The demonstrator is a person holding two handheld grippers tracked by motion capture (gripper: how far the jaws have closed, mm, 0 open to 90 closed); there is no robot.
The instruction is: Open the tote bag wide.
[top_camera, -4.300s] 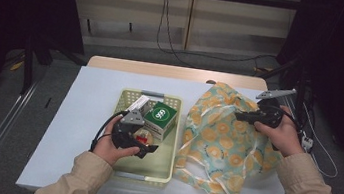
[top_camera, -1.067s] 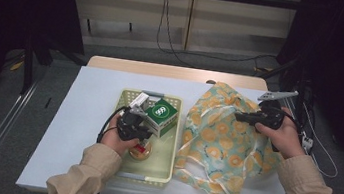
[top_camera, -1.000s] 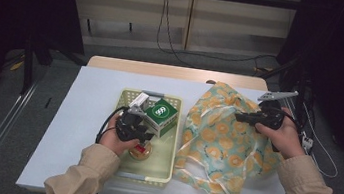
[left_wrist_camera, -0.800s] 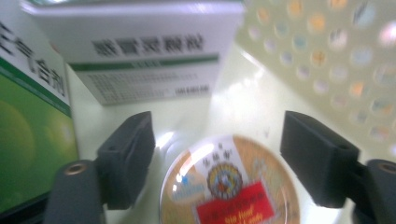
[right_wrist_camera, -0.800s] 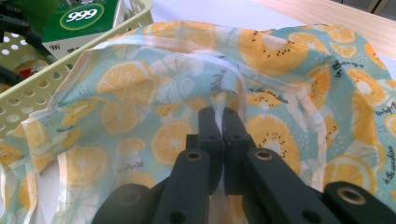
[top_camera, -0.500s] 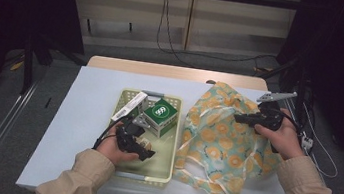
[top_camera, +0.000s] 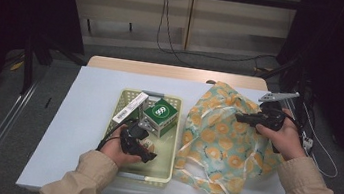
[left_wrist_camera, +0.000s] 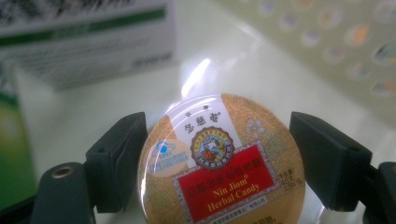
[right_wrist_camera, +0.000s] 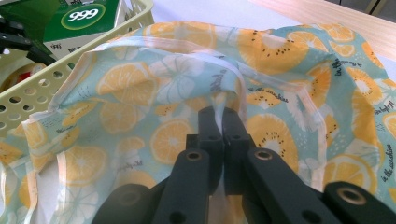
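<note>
While the left gripper [left_wrist_camera: 219,154] stands with its jaws apart around the round gold herbal-candy tin [left_wrist_camera: 222,161], having just narrowed slightly, neither pad appears to press the rim. The tin lies flat in the pale yellow perforated plastic basket [top_camera: 162,176] on the worktop [top_camera: 87,116]. Centre both pads on the rim before closing. The right gripper [right_wrist_camera: 219,126] holds its jaws clamped on the orange-print fabric bag [right_wrist_camera: 289,84]; keep that mouth raised.

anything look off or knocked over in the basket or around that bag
Nothing looks spilled or damaged. The round Nin Jiom herbal candy tin lies flat on the yellow basket floor between the left tool's open jaws. The green 999 box sits tilted beside it. The right tool pinches the orange-print bag.
</note>
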